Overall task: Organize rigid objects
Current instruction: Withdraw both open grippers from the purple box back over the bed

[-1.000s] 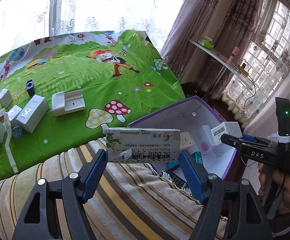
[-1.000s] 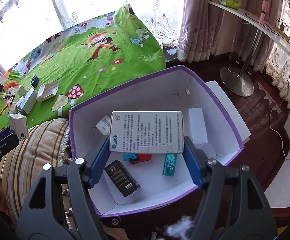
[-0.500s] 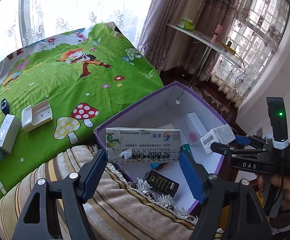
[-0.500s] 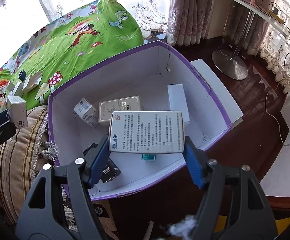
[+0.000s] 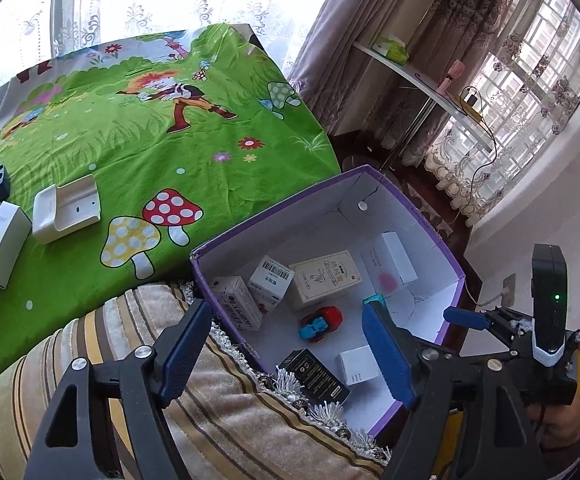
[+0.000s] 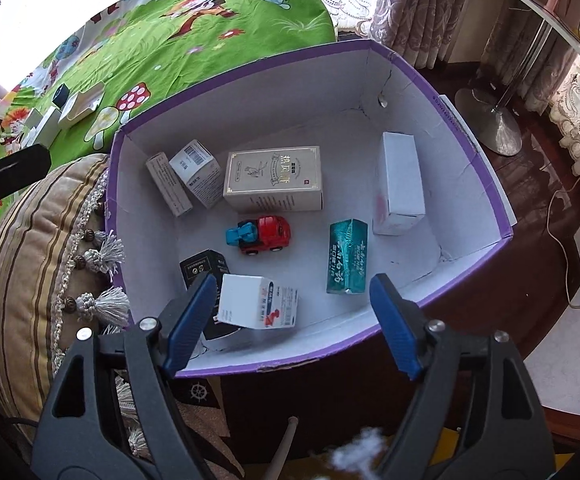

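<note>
A white carton with a purple rim (image 5: 421, 216) (image 6: 250, 64) stands open below both grippers. My left gripper (image 5: 286, 308) hangs over its near left corner, jaws opening, nothing between them. A printed medicine box (image 5: 234, 308) leans against the left wall just beyond its fingers. My right gripper (image 6: 293, 280) hovers above the carton's near side, jaws also opening and empty. Just below it a white box with red and blue print (image 6: 258, 306) lies tilted. Inside too are a red and blue toy car (image 6: 262, 234), a beige box (image 6: 274, 180), a teal pack (image 6: 347, 256) and a black box (image 6: 202, 266).
A striped cushion with tassels (image 5: 210, 420) presses against the carton's left side. Behind it a green cartoon cloth (image 5: 130, 140) carries a white holder (image 5: 68, 208) and several small white boxes (image 5: 0, 240). Dark wooden floor and a metal stand foot (image 6: 493, 128) lie to the right.
Both grippers let go of their boxes, which now lie inside the carton. The left gripper swung right over the carton; the right gripper sank closer to it.
</note>
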